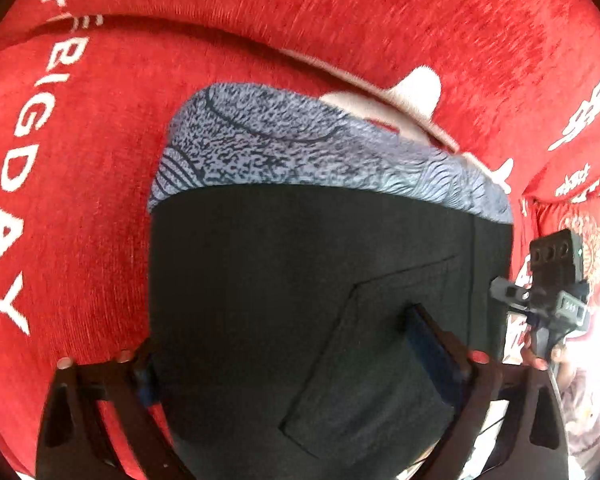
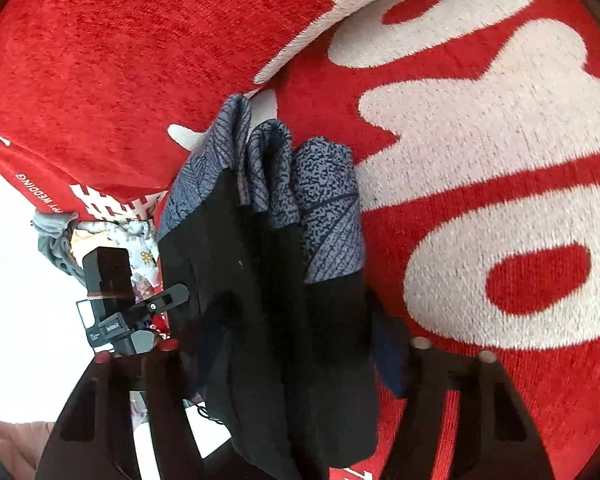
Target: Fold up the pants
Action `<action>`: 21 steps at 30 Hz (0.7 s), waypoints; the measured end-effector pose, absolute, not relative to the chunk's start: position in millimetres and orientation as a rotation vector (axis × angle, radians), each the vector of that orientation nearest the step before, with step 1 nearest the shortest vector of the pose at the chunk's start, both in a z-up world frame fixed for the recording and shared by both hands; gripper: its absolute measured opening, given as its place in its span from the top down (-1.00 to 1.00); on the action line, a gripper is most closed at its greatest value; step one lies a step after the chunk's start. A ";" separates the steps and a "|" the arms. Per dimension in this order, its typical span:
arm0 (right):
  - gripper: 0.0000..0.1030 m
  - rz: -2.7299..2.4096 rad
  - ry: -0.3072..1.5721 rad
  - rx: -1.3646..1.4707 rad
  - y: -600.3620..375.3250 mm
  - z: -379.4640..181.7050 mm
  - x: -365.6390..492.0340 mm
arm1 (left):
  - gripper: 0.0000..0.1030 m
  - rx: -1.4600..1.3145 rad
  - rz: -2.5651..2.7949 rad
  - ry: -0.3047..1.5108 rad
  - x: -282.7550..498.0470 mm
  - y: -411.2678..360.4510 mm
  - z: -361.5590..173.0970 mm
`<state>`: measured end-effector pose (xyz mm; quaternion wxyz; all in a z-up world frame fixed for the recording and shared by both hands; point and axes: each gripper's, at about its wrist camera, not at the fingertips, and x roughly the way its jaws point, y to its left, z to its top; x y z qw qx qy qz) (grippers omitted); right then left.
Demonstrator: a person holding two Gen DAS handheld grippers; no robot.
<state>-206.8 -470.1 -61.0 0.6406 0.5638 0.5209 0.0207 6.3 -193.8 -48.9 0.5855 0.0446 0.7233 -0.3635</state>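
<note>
The pants [image 1: 300, 280] are black with grey-blue patterned cuffs [image 1: 300, 148]. They hang lifted above a red blanket. My left gripper [image 1: 300, 364] is shut on the black cloth, which fills the space between its fingers; a back pocket shows. My right gripper [image 2: 284, 356] is shut on the pants [image 2: 268, 300] too; the bunched legs hang forward with the cuffs [image 2: 324, 200] at the far end. Each gripper shows in the other's view: the right one at the right edge of the left wrist view [image 1: 548, 304], the left one at the left of the right wrist view [image 2: 128, 312].
A red blanket with white lettering [image 1: 80, 200] covers the surface below [image 2: 480, 160]. Its edge lies at the left of the right wrist view, with a heap of light patterned and grey clothes [image 2: 100, 240] beyond it.
</note>
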 end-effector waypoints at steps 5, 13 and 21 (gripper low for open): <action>0.09 0.042 1.157 1.274 -463.4 -42.5 -206.0 | -0.36 0.124 -0.870 1.606 -4.7 -190.0 -25.8; 0.14 0.046 1.084 1.307 -437.3 1.7 -218.0 | -0.29 0.133 -0.938 1.568 -9.1 -159.6 14.2; 0.14 0.095 1.094 1.292 -372.4 22.5 -222.4 | -0.29 0.145 -0.901 1.539 -16.3 -104.4 39.2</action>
